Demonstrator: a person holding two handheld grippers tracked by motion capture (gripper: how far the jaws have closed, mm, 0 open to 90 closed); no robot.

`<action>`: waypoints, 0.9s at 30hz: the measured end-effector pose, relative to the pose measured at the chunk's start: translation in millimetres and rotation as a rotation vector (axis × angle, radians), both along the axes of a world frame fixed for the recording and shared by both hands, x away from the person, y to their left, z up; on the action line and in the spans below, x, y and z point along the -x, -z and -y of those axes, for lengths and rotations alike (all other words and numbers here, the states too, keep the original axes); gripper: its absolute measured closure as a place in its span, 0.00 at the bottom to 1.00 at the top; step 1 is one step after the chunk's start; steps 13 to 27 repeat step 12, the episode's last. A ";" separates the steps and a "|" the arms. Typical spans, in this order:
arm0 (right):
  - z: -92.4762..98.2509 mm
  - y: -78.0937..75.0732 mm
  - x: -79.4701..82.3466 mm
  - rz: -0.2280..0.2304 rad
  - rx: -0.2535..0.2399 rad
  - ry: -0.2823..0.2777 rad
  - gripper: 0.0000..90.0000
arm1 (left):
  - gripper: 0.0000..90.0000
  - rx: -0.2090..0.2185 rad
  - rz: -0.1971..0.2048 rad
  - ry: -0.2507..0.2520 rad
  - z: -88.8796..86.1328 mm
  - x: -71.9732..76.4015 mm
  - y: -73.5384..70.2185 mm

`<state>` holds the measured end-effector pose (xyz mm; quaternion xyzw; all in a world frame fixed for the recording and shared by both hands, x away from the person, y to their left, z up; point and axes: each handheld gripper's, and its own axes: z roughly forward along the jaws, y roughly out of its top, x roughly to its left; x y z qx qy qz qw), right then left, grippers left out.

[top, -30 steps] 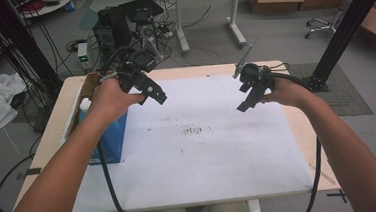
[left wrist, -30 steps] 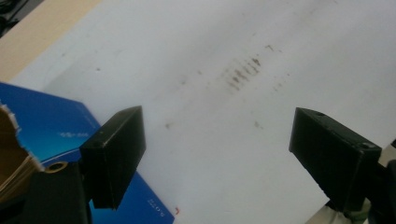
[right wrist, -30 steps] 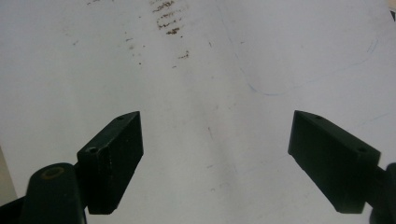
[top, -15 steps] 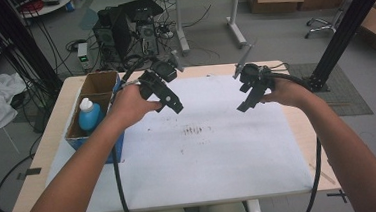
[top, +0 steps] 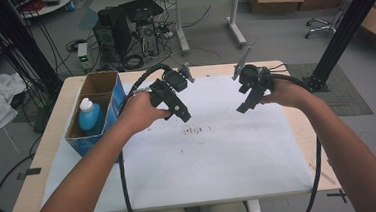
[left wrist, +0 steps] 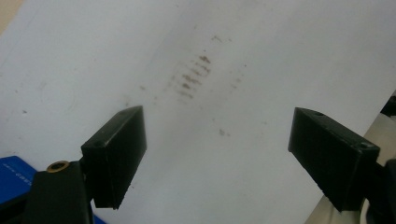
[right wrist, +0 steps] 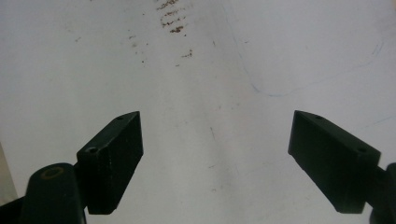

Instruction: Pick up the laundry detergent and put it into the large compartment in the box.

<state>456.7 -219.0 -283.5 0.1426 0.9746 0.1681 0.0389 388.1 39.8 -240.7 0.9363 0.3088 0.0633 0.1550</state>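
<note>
Unreadable white print on blue box

The left gripper holds its two black jaws wide apart above a white table sheet. A patch of brown smudge marks lies ahead; a blue box corner sits bottom left.

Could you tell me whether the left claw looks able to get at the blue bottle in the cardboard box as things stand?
Probably yes: the left claw is open and empty over the white sheet, and the blue bottle stands uncovered in the open-topped cardboard box beside that hand.
</note>
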 end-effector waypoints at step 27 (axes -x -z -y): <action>-2.7 1.7 -0.1 -0.003 0.006 -0.005 0.20 | 0.22 0.015 0.003 -0.011 -5.9 -1.2 -1.7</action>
